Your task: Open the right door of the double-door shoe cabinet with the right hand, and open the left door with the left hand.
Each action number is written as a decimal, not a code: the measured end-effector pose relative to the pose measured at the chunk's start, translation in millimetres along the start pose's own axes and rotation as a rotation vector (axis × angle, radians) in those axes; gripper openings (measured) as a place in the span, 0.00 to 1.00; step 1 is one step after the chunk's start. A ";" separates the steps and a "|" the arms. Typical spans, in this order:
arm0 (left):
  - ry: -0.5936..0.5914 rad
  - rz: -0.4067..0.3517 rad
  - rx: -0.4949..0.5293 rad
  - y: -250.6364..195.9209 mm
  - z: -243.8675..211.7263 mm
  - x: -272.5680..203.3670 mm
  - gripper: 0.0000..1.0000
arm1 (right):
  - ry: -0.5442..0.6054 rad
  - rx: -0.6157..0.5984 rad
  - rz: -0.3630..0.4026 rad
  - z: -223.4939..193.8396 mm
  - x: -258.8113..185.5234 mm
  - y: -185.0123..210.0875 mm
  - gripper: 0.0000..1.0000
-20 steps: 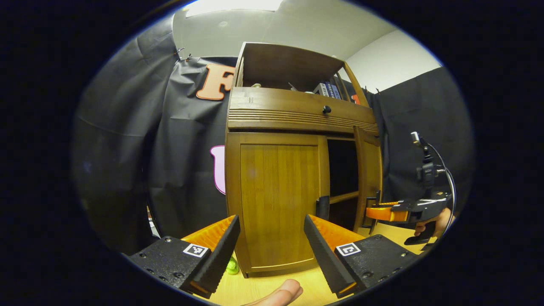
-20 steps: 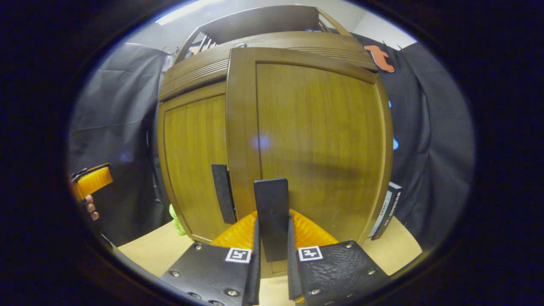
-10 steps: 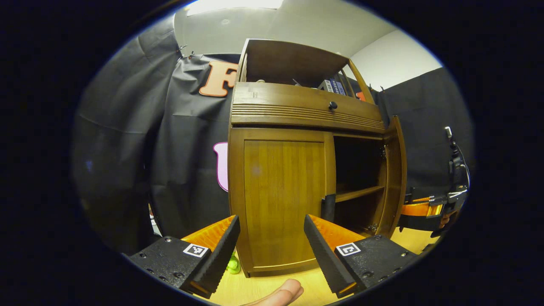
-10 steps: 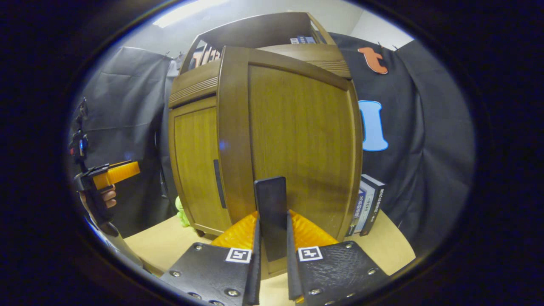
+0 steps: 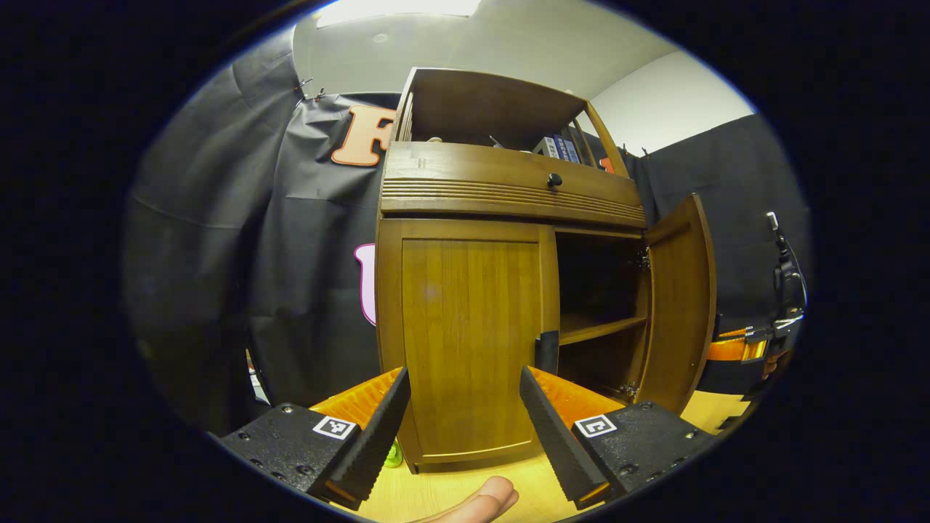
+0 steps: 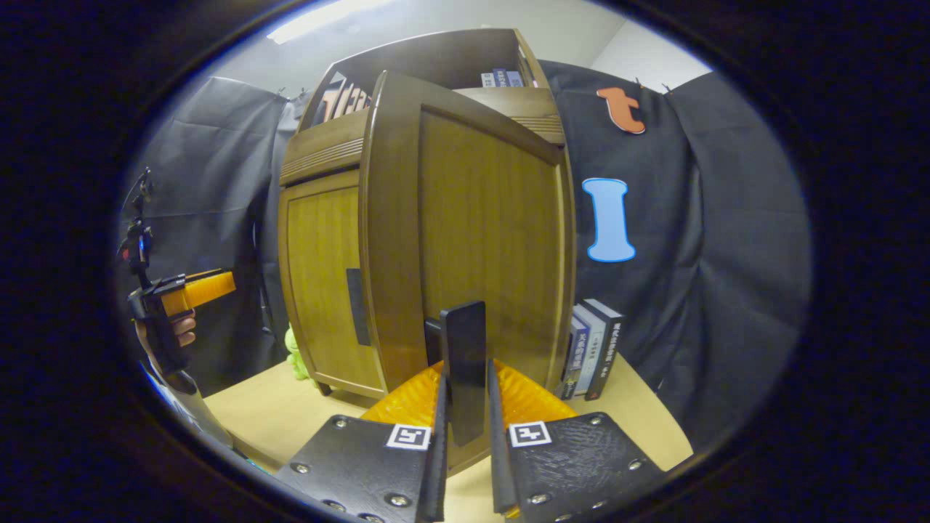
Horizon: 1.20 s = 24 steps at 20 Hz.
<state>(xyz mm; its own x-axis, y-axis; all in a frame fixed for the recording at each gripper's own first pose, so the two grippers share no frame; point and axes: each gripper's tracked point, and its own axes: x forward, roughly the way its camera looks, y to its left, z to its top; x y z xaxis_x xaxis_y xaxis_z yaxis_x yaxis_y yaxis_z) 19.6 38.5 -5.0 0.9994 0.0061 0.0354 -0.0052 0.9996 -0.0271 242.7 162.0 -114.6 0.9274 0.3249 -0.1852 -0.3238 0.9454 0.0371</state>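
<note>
We see our right claw point(image 6: 465, 443) clamped on the right door's handle point(image 6: 465, 363), lower centre; right door point(image 5: 679, 305) swung open. Left claw point(image 5: 465, 414) wide, left door point(image 5: 468, 334) shut just beyond it.

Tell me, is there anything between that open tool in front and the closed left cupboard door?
Nothing. In the left gripper view, the left gripper hangs open just short of the left door, with bare air between; the door's handle sits slightly right.

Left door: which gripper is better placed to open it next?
Left. The left gripper is open and faces the shut left door, near its handle. The right gripper is clamped on the right door's handle.
</note>
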 end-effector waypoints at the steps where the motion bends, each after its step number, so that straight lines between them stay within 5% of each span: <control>1: 0.001 -0.001 0.000 0.0 -0.4 -0.8 0.94 | 0.003 -0.001 -0.031 0.1 -1.1 -6.2 0.25; 7: -0.011 -0.024 -0.001 -9.7 2.3 -1.8 0.94 | 0.003 -0.086 -0.299 1.0 -22.5 -100.8 0.29; 8: -0.007 -0.025 0.005 -11.5 0.8 -0.4 0.94 | 0.005 -0.034 -0.273 2.5 -31.2 -104.1 0.18; 10: 0.004 -0.030 0.017 -15.3 -3.9 0.3 0.94 | 0.002 0.025 -0.253 2.9 -31.8 -110.2 0.29; 11: 0.005 -0.033 0.017 -16.9 -4.4 0.1 0.94 | 0.001 0.033 -0.244 -0.3 -30.2 -114.1 0.19; 15: 0.012 -0.035 0.022 -19.7 -7.0 1.8 0.94 | -0.007 0.074 -0.192 -2.9 -21.8 -133.0 0.19; 16: 0.012 -0.036 0.023 -21.0 -7.3 1.8 0.94 | -0.013 0.074 -0.179 -1.3 -24.4 -139.2 0.06; 24: 0.027 -0.023 0.007 -31.9 -14.7 -0.7 0.94 | -0.028 0.071 -0.090 -1.1 -24.2 -159.5 0.07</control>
<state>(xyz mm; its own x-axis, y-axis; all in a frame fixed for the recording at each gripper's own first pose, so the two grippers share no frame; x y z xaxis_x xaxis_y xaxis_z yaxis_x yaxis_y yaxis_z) 19.6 6.2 -18.9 0.9998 -0.0174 0.0094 0.0175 0.9997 -0.0192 271.7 3.4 -117.2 0.9572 0.2388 -0.1636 -0.2263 0.9698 0.0914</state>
